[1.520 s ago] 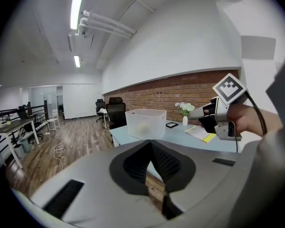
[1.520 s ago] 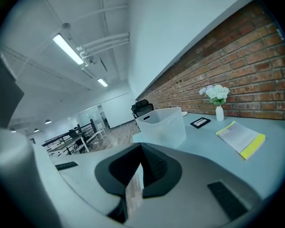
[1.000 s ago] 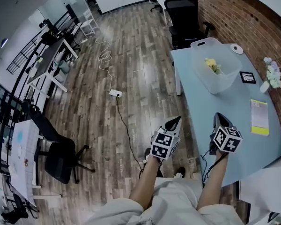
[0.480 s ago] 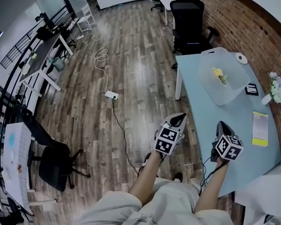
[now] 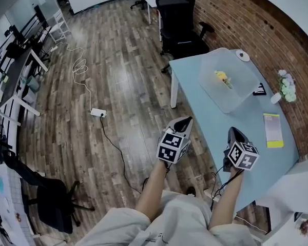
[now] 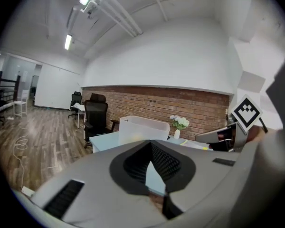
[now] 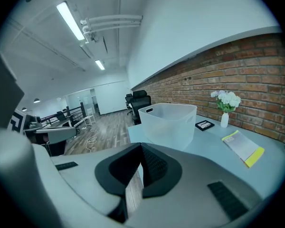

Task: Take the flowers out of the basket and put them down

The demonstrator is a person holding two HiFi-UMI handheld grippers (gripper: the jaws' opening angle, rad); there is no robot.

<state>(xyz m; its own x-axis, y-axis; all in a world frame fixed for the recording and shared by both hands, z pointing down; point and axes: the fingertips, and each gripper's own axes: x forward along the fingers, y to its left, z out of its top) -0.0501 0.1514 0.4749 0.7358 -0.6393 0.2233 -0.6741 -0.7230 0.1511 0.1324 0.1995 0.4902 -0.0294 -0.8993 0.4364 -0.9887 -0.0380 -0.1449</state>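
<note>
Flowers (image 5: 222, 77) blurred behind frosted basket (image 5: 237, 97) wall; left gripper (image 5: 186, 121), right gripper (image 5: 235, 131) jaws clenched, empty.

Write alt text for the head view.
A person holds a left gripper and a right gripper, both shut and empty, near a blue table. On it stand a clear basket with yellow flowers inside, a vase of white flowers and a booklet.
</note>
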